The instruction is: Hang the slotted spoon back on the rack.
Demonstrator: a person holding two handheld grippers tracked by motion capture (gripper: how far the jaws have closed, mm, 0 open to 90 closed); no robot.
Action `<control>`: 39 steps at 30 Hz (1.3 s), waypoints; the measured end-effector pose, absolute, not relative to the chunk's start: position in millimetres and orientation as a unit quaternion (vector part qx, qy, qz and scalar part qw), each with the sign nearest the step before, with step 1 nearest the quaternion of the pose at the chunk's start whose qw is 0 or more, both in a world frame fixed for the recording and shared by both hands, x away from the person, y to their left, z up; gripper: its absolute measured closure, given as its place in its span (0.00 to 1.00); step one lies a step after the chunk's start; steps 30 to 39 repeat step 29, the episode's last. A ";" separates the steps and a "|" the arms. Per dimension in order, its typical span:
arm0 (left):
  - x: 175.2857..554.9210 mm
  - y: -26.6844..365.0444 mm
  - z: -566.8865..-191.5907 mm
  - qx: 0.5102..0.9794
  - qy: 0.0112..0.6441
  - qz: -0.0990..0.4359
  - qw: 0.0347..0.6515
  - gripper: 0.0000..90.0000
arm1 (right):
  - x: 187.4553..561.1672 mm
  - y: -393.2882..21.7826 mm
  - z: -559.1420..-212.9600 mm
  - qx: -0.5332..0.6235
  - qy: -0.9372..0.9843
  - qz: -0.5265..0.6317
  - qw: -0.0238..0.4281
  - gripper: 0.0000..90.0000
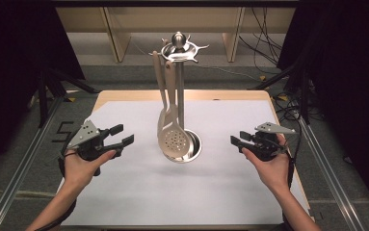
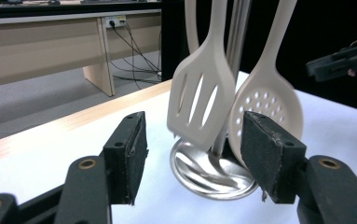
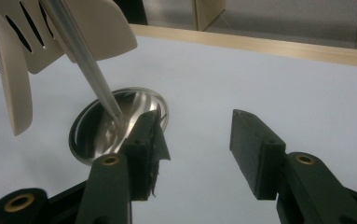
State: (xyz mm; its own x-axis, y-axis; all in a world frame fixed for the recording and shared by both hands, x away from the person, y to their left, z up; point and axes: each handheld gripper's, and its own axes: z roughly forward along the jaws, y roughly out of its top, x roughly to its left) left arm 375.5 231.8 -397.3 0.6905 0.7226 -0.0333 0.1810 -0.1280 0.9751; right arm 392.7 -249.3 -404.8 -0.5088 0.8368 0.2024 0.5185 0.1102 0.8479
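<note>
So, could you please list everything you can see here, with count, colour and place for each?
Utensil stand: one, shiny metal, upright at the middle of the table, with a round base and a hook ring on top.
Skimmer: one, cream, perforated, hanging from the stand on the near side.
Slotted turner: one, cream, hanging from the stand beside the skimmer.
Sheet: one, white, covering most of the table top.
Table: one, light wood, edge showing at the far side.
Cables: several, black, on the floor beyond the table at the right.
Left gripper: one, black, jaws open, left of the stand.
Right gripper: one, black, jaws open, right of the stand.
</note>
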 end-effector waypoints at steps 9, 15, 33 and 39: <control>378.3 234.3 -418.8 0.718 0.327 0.235 0.568 0.45 | 393.9 -251.9 -405.1 0.459 0.732 0.469 0.181 0.59; 376.1 236.4 -430.2 0.714 0.336 0.235 0.568 0.45 | 393.9 -251.2 -408.0 0.466 0.726 0.475 0.175 0.59; 373.9 239.7 -442.5 0.711 0.338 0.250 0.564 0.45 | 393.6 -252.2 -412.8 0.454 0.734 0.471 0.180 0.59; 373.9 239.7 -442.5 0.711 0.338 0.250 0.564 0.45 | 393.6 -252.2 -412.8 0.454 0.734 0.471 0.180 0.59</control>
